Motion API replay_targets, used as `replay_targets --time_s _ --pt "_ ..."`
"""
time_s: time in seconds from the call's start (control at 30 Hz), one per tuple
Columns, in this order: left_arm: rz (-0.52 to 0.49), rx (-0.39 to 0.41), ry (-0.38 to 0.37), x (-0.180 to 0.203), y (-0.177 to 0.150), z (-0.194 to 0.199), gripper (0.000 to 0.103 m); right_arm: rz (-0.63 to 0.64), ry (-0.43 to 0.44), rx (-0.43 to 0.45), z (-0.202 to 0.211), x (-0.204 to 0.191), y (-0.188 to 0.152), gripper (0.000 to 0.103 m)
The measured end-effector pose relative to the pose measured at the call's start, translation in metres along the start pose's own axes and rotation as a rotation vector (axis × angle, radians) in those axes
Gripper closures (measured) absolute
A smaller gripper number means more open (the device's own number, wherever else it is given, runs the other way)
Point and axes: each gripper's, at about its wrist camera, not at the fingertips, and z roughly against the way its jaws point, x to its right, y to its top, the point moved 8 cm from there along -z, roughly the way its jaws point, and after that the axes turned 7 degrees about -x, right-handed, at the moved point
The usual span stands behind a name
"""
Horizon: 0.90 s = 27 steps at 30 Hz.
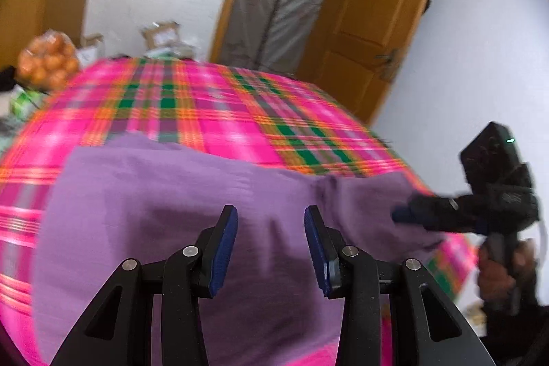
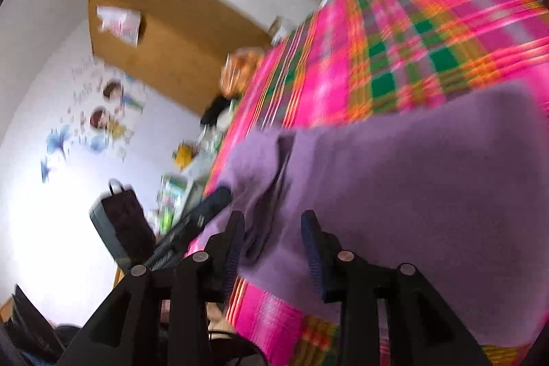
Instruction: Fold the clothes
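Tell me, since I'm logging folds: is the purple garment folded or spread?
Partly folded: the purple garment shows a doubled-over flap at one end; the rest lies flat.

Both views are showing even, diffuse daylight and heavy fisheye bending, with black vignette filling the corners. Left wrist view: motion blur is smearing the plaid cloth (image 1: 192,112) toward 9 o'clock; a soft shadow is lying on the purple garment (image 1: 164,194) at 6 o'clock. Right wrist view: blur is stronger overall, and the wall (image 2: 44,222) is blowing out white at 8 o'clock.
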Motion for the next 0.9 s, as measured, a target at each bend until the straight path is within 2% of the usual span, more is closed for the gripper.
replay_targets --time_s 0.1,0.23,0.33,0.53,0.6,0.63,0.77,0.9 --pt "-0.007 -0.05 -0.064 0.02 -0.003 -0.016 0.061 -0.053 -0.03 0.106 0.038 0.024 0.003 0.065" --pt "-0.024 -0.138 -0.086 0.045 -0.01 -0.049 0.061 -0.123 -0.063 0.215 0.082 0.055 0.0 0.064" --pt "-0.031 -0.18 -0.074 0.052 -0.013 -0.065 0.061 -0.143 -0.069 0.241 0.095 0.066 -0.008 0.064" --pt "-0.04 -0.219 -0.052 0.063 -0.019 -0.08 0.061 -0.053 -0.123 0.23 0.103 0.06 -0.023 0.064" --pt "-0.044 -0.216 -0.062 0.065 -0.021 -0.081 0.072 0.006 -0.153 0.216 0.105 0.055 -0.033 0.064" --pt "-0.044 -0.215 -0.07 0.066 -0.021 -0.08 0.091 0.027 -0.151 0.208 0.105 0.053 -0.038 0.064" --pt "-0.035 -0.195 -0.113 0.073 -0.016 -0.075 0.093 0.109 -0.132 0.147 0.098 0.041 -0.059 0.064" --pt "-0.038 -0.134 -0.186 0.088 0.002 -0.056 0.094 0.175 -0.147 0.08 0.081 0.031 -0.076 0.065"
